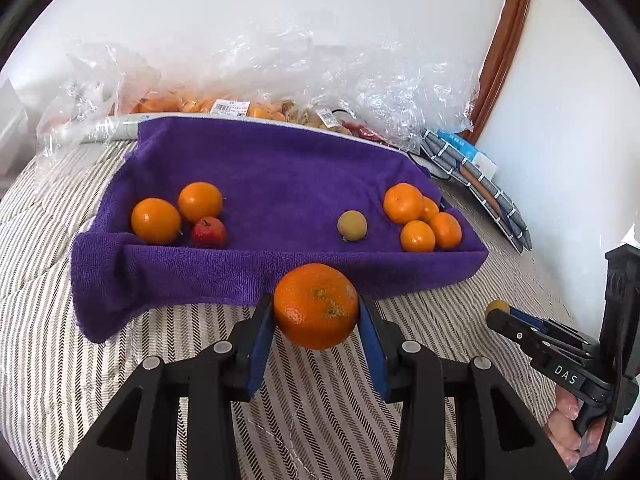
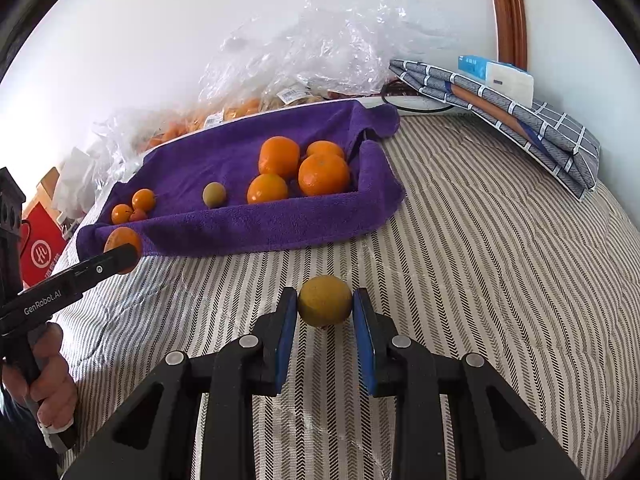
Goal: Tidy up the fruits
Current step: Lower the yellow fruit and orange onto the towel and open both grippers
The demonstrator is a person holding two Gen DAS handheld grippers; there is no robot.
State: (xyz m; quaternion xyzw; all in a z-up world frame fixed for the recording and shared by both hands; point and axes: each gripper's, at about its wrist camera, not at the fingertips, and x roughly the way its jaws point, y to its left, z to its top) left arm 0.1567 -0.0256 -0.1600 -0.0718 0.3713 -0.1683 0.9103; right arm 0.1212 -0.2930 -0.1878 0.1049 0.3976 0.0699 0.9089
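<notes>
Right, my left gripper [image 1: 316,312] pinches the big orange [image 1: 316,306] at lower centre, and my right gripper [image 2: 325,312] clamps the yellowish fruit [image 2: 325,301]. I'd lift both gently over the purple towel [image 1: 280,184], oranges right, small ones centre.

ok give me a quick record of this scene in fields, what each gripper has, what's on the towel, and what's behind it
left gripper: shut on orange, above striped cover
right gripper: shut on yellow-green fruit
towel: purple, edges raised like a tray
towel, left group: two oranges, one red fruit
towel, middle: one tan fruit
towel, right group: four oranges
behind towel: plastic bags with more fruit
right of towel: folded cloth
</notes>
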